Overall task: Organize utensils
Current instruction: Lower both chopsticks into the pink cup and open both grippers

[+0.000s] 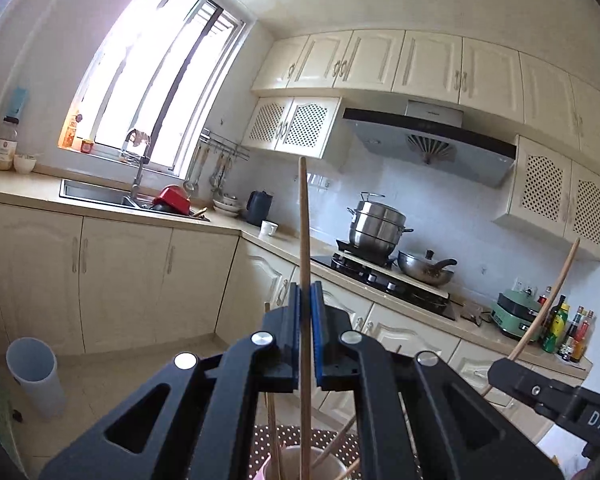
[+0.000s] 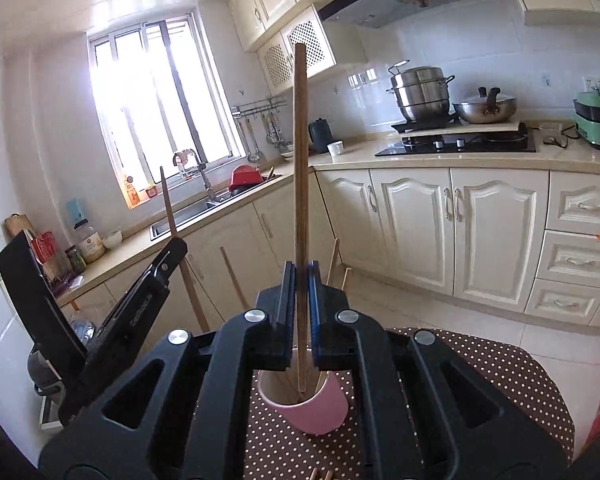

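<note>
- Left gripper (image 1: 308, 308) pinches one chopstick (image 1: 305, 240), upright above the pink cup (image 2: 308, 400).
- Right gripper (image 2: 300, 288) pinches a second chopstick (image 2: 300, 160), its tip inside the cup.
- About four more sticks lean in the cup.
- Risk: a tilted stick could catch the rim and tip the cup.

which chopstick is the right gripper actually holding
The tall dark-brown chopstick, pinched upright in the right gripper above the pink cup; the paler ones just lean loose beside it.

My right gripper (image 2: 300, 280) pinches one chopstick (image 2: 300, 152) upright.
Its lower tip sits inside the pink cup (image 2: 320, 412) on the dotted cloth (image 2: 500, 380).
</note>
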The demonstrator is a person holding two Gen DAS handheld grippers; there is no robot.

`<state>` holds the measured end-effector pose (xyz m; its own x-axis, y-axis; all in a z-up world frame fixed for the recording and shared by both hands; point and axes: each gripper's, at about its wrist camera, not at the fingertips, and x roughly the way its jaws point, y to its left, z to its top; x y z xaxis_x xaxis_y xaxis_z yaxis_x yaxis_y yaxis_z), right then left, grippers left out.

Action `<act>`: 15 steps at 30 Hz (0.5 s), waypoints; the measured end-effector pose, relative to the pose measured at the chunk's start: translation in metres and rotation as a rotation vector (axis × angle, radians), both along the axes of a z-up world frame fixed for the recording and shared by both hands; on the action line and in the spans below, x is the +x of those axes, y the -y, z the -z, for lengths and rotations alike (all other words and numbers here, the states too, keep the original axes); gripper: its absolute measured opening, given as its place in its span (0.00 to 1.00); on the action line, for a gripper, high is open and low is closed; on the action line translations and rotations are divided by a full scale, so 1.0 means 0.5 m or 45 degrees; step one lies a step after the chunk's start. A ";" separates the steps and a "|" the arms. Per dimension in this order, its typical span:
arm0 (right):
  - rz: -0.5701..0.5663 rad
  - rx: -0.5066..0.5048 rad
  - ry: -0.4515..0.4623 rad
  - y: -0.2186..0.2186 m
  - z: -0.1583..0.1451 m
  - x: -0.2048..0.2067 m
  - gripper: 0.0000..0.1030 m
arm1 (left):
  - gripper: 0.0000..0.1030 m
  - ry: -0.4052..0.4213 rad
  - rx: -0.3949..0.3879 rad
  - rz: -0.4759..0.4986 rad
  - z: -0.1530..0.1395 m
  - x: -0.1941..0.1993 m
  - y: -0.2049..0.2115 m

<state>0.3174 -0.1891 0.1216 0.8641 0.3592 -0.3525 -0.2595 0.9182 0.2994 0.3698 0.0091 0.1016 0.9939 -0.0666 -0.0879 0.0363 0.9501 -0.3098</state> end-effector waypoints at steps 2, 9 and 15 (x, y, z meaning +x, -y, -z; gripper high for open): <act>-0.005 0.006 -0.014 -0.005 0.011 0.012 0.06 | 0.06 0.013 0.010 -0.031 0.010 0.019 0.009; -0.062 -0.048 -0.055 -0.036 0.040 0.047 0.06 | 0.06 0.026 0.032 -0.115 0.045 0.064 0.021; -0.091 -0.137 -0.109 -0.057 0.072 0.072 0.06 | 0.06 -0.026 0.051 -0.124 0.086 0.087 0.029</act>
